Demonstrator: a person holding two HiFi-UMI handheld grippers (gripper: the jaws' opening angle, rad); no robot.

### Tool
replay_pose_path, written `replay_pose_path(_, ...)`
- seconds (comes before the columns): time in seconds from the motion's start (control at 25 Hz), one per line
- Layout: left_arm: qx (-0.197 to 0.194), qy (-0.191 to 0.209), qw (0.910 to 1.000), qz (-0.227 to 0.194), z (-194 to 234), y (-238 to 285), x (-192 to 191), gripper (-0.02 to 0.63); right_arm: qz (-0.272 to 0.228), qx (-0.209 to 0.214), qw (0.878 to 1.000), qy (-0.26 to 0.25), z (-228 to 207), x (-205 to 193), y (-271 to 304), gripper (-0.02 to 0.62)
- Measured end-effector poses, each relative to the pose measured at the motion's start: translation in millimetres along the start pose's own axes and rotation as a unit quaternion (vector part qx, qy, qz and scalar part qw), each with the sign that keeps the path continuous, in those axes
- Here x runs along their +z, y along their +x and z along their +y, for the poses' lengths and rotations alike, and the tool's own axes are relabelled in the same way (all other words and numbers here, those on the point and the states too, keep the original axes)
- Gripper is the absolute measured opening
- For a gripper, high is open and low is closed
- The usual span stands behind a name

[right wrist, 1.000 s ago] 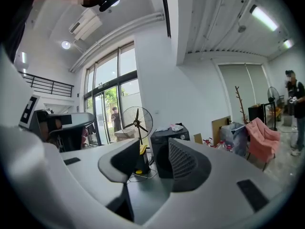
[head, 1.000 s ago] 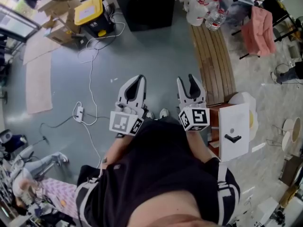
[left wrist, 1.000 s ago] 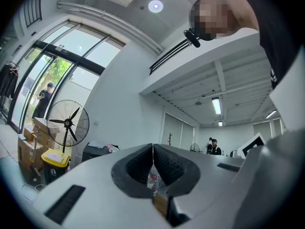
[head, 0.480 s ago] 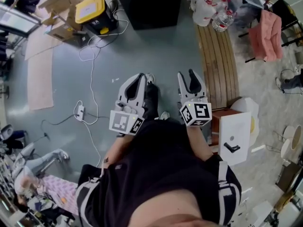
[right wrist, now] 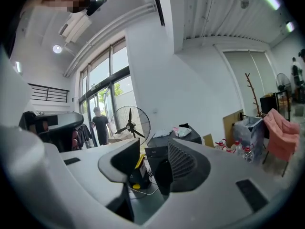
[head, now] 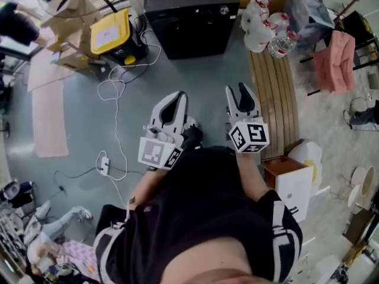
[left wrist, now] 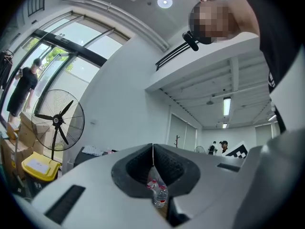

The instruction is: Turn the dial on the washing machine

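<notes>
At the far left of the head view, cardboard boxes (head: 64,16) and a yellow-lidded case (head: 110,18) stand on the grey floor (head: 77,117), and a white cable (head: 116,93) trails from them down towards the person. The left tool (head: 174,99) is held out in front of the person's dark shirt. In the left gripper view its jaws are clenched tip to tip with nothing caught between them (left wrist: 152,149), and it is aimed up at the wall and ceiling past a standing floor fan (left wrist: 57,120). The washing machine (head: 192,13), a black box, stands on the floor well ahead of both tools, with a small round dial (head: 224,9) near its right front corner. No tool touches it. The right tool (head: 237,90) is level with the left one, its jaws released and apart. In the right gripper view the gap between them is empty (right wrist: 152,163) and the black machine (right wrist: 159,151) shows through it in the distance. Further right, water bottles (head: 266,28) are clustered, and a pink cloth (head: 334,55) hangs on a rack.
</notes>
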State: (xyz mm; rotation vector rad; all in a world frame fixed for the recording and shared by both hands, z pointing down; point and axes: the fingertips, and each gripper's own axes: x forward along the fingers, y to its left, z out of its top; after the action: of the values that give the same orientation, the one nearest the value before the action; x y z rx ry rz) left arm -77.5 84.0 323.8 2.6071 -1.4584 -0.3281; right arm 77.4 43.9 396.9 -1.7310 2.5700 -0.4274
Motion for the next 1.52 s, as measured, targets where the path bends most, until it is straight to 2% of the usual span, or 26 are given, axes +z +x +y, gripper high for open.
replay_pose_path(0.2,-0.011,0.015,0.9998,0.004,79,79,15,0.023,-0.01,-0.009,1.0,0.017,-25,27,125,0.193)
replay_pose_path(0.44,-0.013,-0.005,0.9998,0.014,140,162,1,0.023,0.005,-0.026,0.999,0.038,-87,19,257,0.21)
replay_pose_path(0.68,-0.007,-0.006,0.9996,0.027,197,274,-29,0.023,0.067,-0.048,0.996,0.036,-190,-28,404,0.247)
replay_pose_path(0.84,0.001,-0.01,0.9992,0.038,237,356,-53,0.023,0.111,-0.057,0.991,0.046,-259,-73,500,0.273)
replay_pose_path(1.12,0.013,-0.034,0.9974,0.063,294,477,-123,0.023,0.172,-0.062,0.981,0.068,-370,-162,639,0.301)
replay_pose_path(1.32,0.02,-0.047,0.9954,0.081,311,523,-161,0.023,0.204,-0.058,0.975,0.073,-417,-211,698,0.313)
replay_pose_path(1.52,0.033,-0.056,0.9931,0.098,322,535,-181,0.023,0.206,-0.046,0.975,0.07,-429,-224,720,0.318)
